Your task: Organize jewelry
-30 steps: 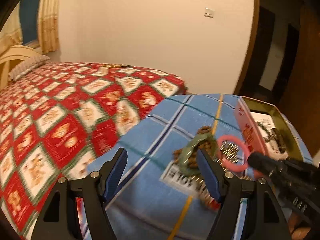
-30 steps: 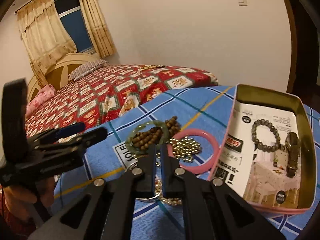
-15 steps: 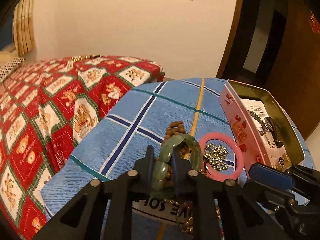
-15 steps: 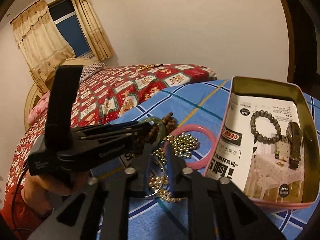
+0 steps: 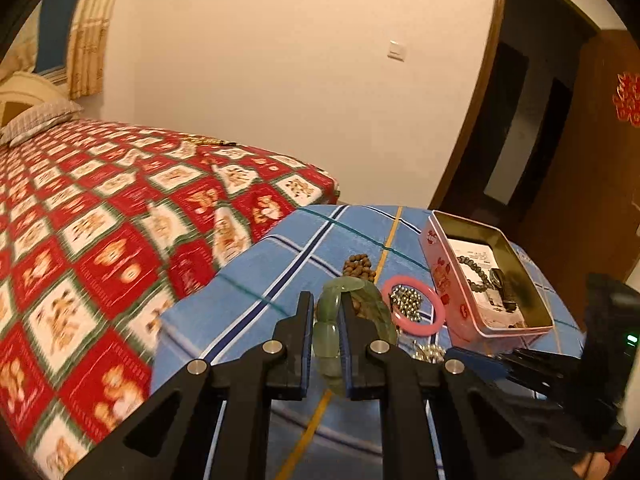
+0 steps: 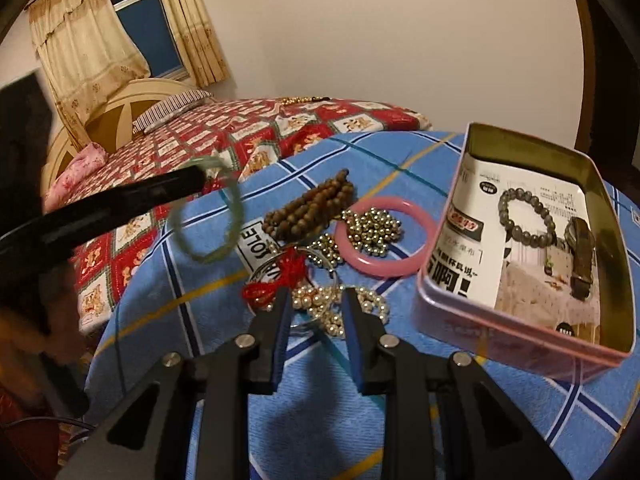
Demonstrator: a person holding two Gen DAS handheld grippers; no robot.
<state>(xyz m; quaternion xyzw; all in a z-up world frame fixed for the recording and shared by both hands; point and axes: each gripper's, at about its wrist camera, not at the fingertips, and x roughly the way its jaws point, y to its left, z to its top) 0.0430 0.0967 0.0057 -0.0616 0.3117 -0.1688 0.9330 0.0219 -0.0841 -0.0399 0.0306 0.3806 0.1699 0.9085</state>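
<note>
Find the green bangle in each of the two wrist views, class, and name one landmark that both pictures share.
Left wrist view: the green bangle sits low in the centre, clamped between the left gripper pads.
Right wrist view: the green bangle hangs at middle left, lifted above the blue cloth on the left gripper's tip.
Shared landmark: the pink bangle beside the pink tin.

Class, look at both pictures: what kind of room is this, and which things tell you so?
Most likely a home bedroom: a bed with a red patterned quilt, a striped pillow against a cream headboard, and yellow curtains at the window.
</note>
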